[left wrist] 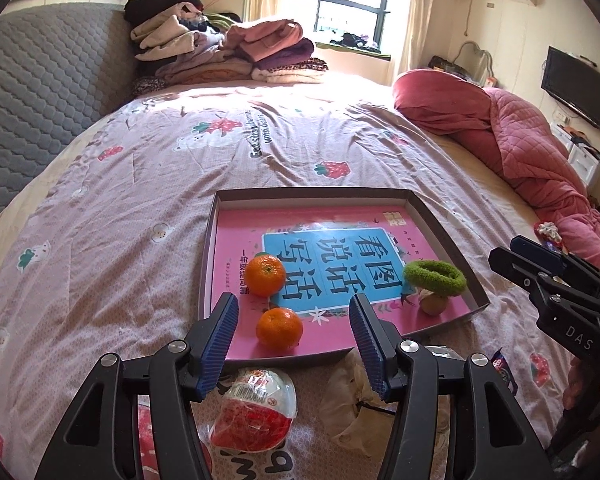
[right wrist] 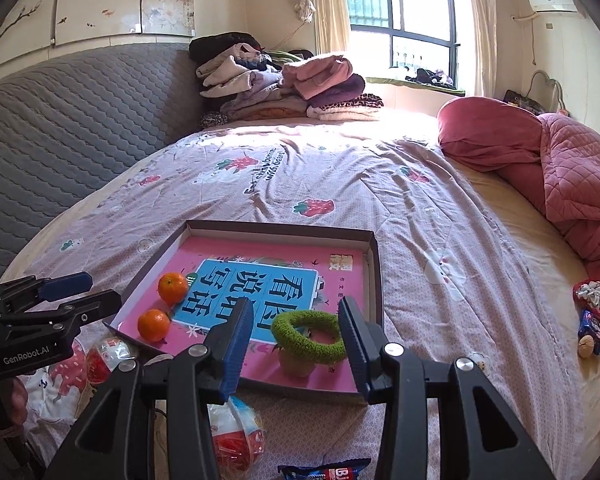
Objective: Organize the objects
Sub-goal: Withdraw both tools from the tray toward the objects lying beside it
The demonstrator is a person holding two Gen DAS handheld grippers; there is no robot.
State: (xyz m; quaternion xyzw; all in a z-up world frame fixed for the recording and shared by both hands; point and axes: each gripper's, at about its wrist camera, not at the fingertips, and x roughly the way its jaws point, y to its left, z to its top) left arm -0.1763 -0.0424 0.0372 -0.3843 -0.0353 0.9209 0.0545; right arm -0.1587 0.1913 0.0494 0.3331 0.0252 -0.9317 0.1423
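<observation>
Bed (left wrist: 140, 200) w/ a pink strawberry-print cover takes up most of both views; it serves as the work surface, so everything lies flat on it. Folded clothes pile (left wrist: 228, 52) sits well apart, far end by the window, prob. not part of the job. Crumpled red quilt (left wrist: 540, 152) is off to the right side.

Shallow cardboard tray (left wrist: 452, 240) lies mid-bed, just ahead of both tongs, and looks like the collecting spot. A pink book (left wrist: 244, 240) lies flat inside and covers the tray floor. On it: two mandarins (left wrist: 265, 276) near the left edge, one behind the other, and a green fuzzy hair ring (left wrist: 434, 278) at the right, propped on a small tan round thing (can't tell what).

Not yet in tray: a clear ball-shaped pack w/ red contents (left wrist: 256, 412), on the cover just outside the tray's near wall; crumpled whitish bag (left wrist: 352, 396) beside it; a dark blue snack wrapper (right wrist: 324, 472) at the near edge.

Left tongs (left wrist: 294, 320): released, nothing between the pads; the red pack lies below and just short of the tips. Right tongs (right wrist: 296, 332): also released and empty, w/ the green ring lined up between the fingers but farther off, untouched. Judgement: red pack likely the next pick.
</observation>
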